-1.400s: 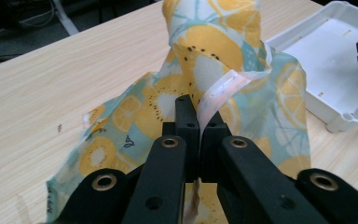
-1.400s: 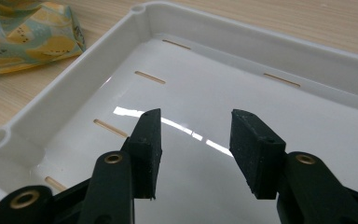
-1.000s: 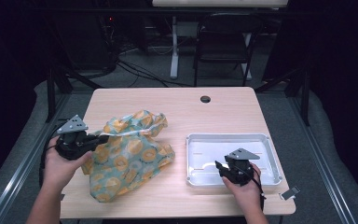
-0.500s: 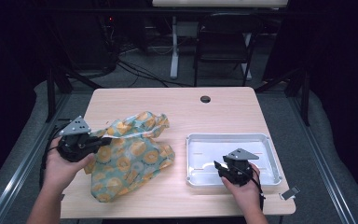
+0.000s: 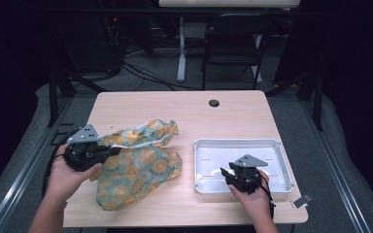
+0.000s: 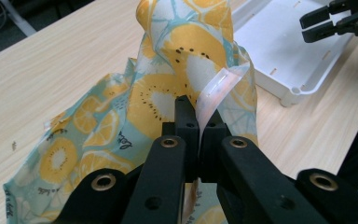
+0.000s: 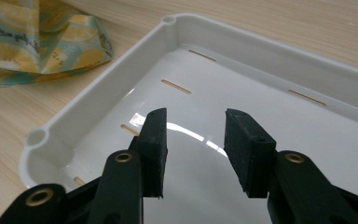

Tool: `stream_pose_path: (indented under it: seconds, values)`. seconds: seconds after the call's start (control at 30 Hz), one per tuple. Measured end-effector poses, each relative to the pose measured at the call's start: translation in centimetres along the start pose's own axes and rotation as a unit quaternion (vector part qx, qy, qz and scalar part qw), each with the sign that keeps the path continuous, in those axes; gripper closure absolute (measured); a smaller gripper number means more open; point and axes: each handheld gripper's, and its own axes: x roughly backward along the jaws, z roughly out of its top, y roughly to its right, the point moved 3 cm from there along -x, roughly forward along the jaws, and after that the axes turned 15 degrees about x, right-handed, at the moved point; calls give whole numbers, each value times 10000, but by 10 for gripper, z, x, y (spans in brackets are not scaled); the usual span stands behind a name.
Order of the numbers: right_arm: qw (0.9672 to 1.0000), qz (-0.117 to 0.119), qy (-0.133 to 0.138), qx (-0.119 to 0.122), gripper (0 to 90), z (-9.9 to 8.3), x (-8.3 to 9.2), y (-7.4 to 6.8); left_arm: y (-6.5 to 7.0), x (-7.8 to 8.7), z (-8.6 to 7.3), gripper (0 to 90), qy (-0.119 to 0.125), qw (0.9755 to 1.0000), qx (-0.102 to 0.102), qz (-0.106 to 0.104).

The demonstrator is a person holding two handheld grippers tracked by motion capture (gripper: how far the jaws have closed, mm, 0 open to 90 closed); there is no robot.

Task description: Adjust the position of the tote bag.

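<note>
A teal bag (image 5: 136, 170) printed with orange and kiwi slices lies crumpled on the left half of the table. My left gripper (image 5: 114, 151) is shut on its upper edge. In the left gripper view the pads (image 6: 186, 116) pinch the bag (image 6: 191, 51) beside its clear zip strip and hold that part raised. My right gripper (image 5: 225, 172) hovers over the near part of the white tray (image 5: 238, 142). Its jaws (image 7: 193, 126) stand apart and have just been closing, with nothing between them.
The tray (image 7: 98, 88) holds nothing and sits at the table's right front. A round cable hole (image 5: 213, 103) is near the far edge. A small white tag (image 5: 302, 200) lies at the right front corner. A chair (image 5: 233, 43) stands behind the table.
The left hand has shifted very slightly with the bag's edge in its jaws. The right hand stays over the tray.
</note>
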Motion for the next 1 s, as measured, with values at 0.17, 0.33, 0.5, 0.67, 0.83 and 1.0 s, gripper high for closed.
stream_pose_path:
  seconds: [0.17, 0.33, 0.5, 0.67, 0.83, 1.0]
  values:
    - [9999, 102, -17, -7, 574, 6, 1, -7, 3, -4, -1, 899, -71, 9999, -47, -62]
    - [9997, 221, 40, 32, 560, 18, 5, -15, 6, -7, -1, 898, -111, 9999, -75, -98]
    - [9985, 481, 109, 228, 585, 37, 9, -27, 8, -10, -2, 898, -139, 9998, -107, -124]
    - [9951, 789, 151, 580, 625, 58, 12, -42, 10, -12, -3, 898, -168, 9997, -123, -141]
    - [9915, 975, 204, 841, 641, 74, 8, -57, 11, -14, -3, 898, -181, 9996, -134, -167]
    - [9888, 1123, 347, 919, 654, 90, 2, -66, 12, -17, -4, 898, -235, 9994, -168, -165]
